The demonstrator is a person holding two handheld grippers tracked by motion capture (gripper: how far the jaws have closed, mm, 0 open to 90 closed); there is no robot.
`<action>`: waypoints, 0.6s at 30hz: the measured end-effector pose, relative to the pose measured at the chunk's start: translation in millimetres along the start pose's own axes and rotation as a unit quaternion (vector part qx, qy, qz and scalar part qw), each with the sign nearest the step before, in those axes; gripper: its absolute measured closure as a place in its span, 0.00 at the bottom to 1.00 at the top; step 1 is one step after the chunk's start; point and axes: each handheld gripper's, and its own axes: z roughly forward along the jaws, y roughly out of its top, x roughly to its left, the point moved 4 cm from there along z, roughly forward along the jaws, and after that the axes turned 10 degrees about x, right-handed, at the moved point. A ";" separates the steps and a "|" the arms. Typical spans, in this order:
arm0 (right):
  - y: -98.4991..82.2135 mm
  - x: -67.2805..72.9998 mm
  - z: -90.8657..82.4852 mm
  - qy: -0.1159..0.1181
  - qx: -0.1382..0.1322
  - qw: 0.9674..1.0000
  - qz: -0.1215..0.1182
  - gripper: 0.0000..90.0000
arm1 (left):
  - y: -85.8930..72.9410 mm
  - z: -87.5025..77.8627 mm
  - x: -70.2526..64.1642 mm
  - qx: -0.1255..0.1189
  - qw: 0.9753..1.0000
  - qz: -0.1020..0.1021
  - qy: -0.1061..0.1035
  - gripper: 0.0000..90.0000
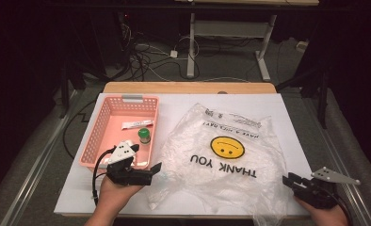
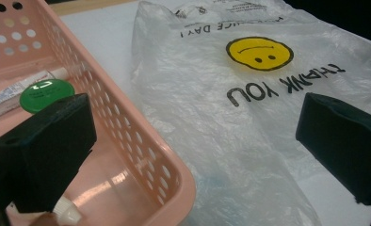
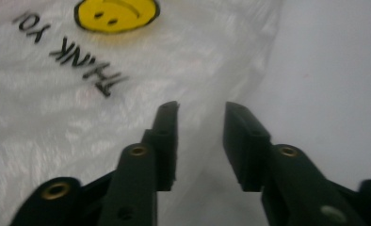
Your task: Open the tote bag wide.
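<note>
A clear plastic bag [image 1: 221, 155] printed with a yellow smiley and "THANK YOU" lies flat on the white table. To its left stands a pink perforated basket [image 1: 96, 136] holding a green-capped bottle [image 1: 144, 135] and a white packet [image 1: 136, 124]. My left gripper [image 1: 148, 162] hovers at the basket's near right corner and is open wide. In the left gripper view [image 2: 197, 122], one jaw hangs over the basket [image 2: 174, 174] and the other over the bag [image 2: 249, 108]. The green cap [image 2: 46, 94] shows beyond the left jaw. My right gripper [image 1: 287, 180] rests at the bag's right edge [image 3: 80, 94], open [image 3: 201, 113] with nothing between the jaws.
The white table top [image 1: 292, 122] has bare room right of the bag and behind it. A wooden strip [image 1: 188, 87] runs along the far edge. Beyond it are cables and desk legs [image 1: 191, 47] on the floor.
</note>
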 end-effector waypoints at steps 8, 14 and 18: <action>44.8 -31.8 13.6 -0.022 -0.044 0.999 0.016 0.48 | 0.0 -1.0 -0.8 -0.011 1.000 -0.001 0.007 0.00; 87.8 -64.9 62.8 -0.032 -0.024 0.999 0.035 0.43 | -1.6 -0.2 -0.3 -0.007 1.000 0.003 0.012 0.00; 110.3 -74.5 91.0 -0.027 -0.014 0.999 0.044 0.40 | -1.6 2.8 -2.3 -0.005 1.000 0.009 0.008 0.00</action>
